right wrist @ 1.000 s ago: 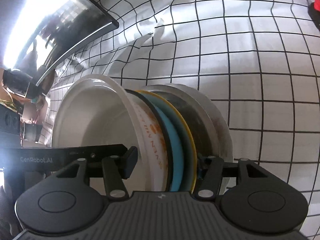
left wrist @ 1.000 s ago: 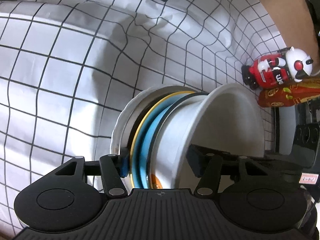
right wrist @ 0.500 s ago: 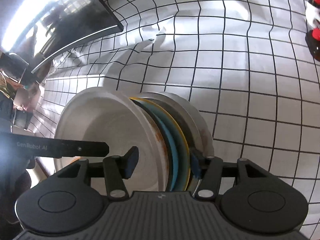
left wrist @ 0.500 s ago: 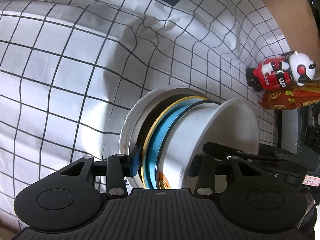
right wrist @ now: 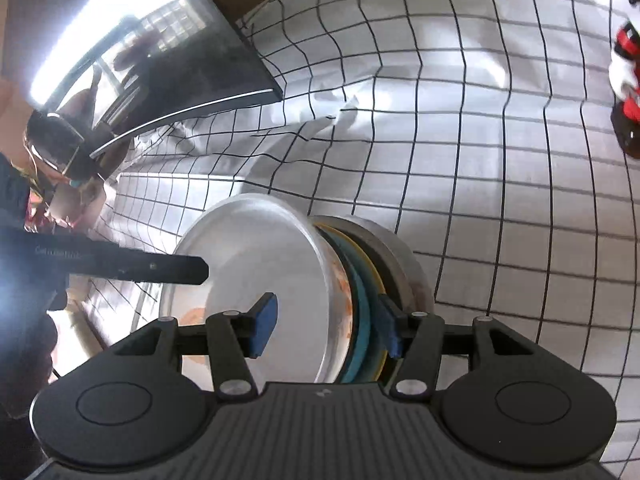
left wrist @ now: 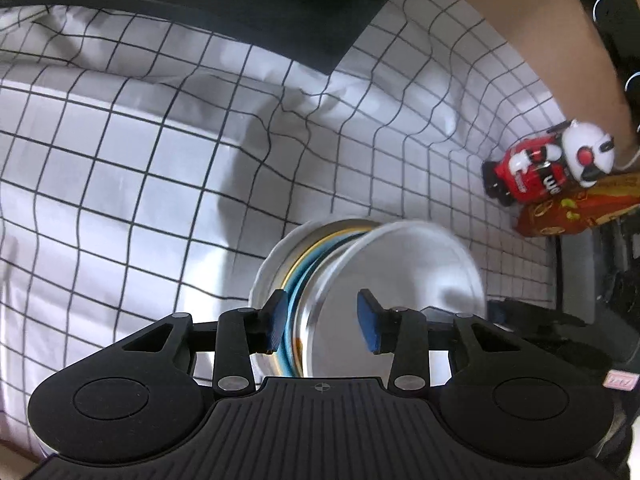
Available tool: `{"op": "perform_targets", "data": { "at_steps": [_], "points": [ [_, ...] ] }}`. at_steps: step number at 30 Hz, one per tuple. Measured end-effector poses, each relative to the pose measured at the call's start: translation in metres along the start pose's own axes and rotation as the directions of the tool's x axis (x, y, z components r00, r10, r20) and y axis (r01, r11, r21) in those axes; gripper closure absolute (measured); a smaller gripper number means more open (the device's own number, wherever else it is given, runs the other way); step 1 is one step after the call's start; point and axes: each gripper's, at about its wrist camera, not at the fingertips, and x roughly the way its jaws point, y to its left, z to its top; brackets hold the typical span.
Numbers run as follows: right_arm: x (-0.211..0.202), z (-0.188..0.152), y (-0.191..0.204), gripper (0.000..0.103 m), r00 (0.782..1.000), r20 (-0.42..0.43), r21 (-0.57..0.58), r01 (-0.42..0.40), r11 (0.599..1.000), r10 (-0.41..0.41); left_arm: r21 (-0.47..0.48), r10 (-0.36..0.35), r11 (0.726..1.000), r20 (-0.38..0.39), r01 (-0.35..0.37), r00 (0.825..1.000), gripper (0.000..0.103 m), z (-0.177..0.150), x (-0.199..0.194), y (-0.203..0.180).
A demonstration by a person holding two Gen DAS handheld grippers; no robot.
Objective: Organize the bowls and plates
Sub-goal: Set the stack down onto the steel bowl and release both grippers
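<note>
Stacked plates and bowl (left wrist: 400,272) sit between both tongs: left tongs (left wrist: 322,322) closing, right tongs (right wrist: 326,324) gripping.

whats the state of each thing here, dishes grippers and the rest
white bowl: tops the stack, orange marks inside
blue plate: stacked under the bowl
white plate: bottom of the stack
left gripper: astride the stack, jaws just been closing, grip unclear
right gripper: astride the stack, grip unclear
checked cloth: wrinkled
toy figure: seems upright
</note>
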Motion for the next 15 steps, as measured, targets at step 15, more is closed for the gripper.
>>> {"op": "perform_targets", "data": {
  "at_steps": [15],
  "points": [
    [-0.022, 0.000, -0.004, 0.048, 0.996, 0.077, 0.027, -0.047, 0.999, 0.045, -0.017, -0.075, 0.997, 0.045, 0.076, 0.996, 0.063, 0.001, -0.011, -0.013]
  ]
}}
